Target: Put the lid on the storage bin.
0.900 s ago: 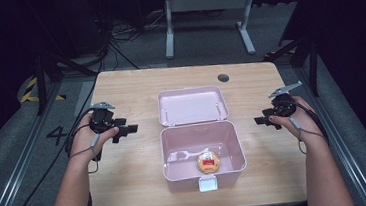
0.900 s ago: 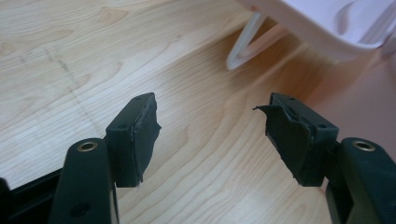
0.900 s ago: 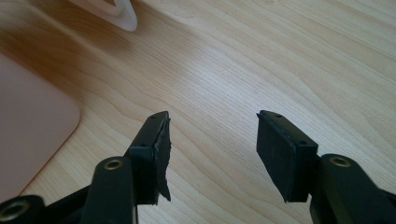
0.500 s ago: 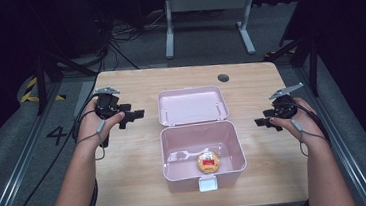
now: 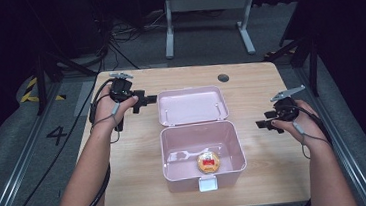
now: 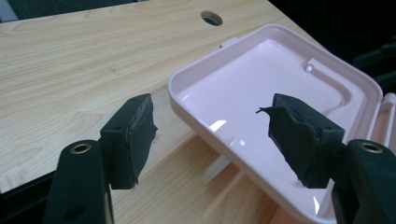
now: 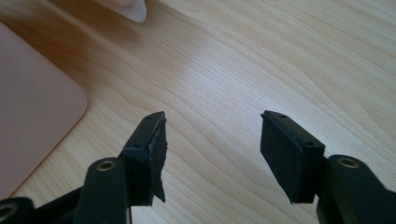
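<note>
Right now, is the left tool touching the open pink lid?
Apart. The left gripper view shows the left tool open, its jaws straddling the corner of the lid with wood and pink surface visible between each pad and the rim.

Bare table is left free at 9 and 3 o'clock of the open pink box; passage at 12 is blocked by its laid-back lid.

— What sort of place is this?
— A lab or recording studio: a pale wooden bench on grey carpet, dark surroundings, loose black cables, yellow-black hazard tape, and a floor-marked numeral "4".
</note>
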A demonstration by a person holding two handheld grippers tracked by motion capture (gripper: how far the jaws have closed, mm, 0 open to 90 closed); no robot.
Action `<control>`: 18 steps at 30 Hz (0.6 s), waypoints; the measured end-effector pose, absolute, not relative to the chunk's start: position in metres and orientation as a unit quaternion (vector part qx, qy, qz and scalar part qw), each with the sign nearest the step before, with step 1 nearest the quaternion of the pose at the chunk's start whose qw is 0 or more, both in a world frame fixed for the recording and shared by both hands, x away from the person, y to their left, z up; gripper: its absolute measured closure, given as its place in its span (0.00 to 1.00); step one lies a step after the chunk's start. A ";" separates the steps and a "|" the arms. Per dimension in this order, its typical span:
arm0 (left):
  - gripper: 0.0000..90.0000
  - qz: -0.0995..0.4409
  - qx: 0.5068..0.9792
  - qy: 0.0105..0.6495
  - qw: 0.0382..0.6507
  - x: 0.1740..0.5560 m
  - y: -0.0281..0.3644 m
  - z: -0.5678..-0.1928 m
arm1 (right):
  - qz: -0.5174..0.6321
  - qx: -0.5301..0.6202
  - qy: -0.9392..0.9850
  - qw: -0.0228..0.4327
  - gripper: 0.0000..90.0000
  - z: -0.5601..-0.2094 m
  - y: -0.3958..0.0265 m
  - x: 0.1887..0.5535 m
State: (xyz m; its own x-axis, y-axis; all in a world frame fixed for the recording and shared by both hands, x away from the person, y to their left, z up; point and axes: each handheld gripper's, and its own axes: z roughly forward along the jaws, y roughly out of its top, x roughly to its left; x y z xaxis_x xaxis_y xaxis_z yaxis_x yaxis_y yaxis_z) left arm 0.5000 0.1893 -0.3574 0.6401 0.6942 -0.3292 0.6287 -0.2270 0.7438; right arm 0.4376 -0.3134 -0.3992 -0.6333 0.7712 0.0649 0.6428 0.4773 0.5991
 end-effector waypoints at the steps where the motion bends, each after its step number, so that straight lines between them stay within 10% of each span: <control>1: 0.36 0.035 0.784 0.422 0.454 0.503 0.188 -0.358 | 0.300 0.414 0.852 0.107 0.46 -0.399 -0.313 0.437; 18: 0.38 0.000 0.788 0.439 0.431 0.539 0.159 -0.393 | 0.299 0.409 0.855 0.109 0.45 -0.403 -0.313 0.434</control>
State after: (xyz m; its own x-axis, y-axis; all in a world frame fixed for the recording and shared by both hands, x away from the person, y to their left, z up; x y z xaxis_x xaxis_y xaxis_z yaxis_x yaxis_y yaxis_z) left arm 0.5391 0.1592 -0.3934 0.6140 0.6924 -0.3789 0.6923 -0.2418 0.6799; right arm 0.4341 -0.3131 -0.4031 -0.6410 0.7653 0.0586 0.6355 0.4864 0.5996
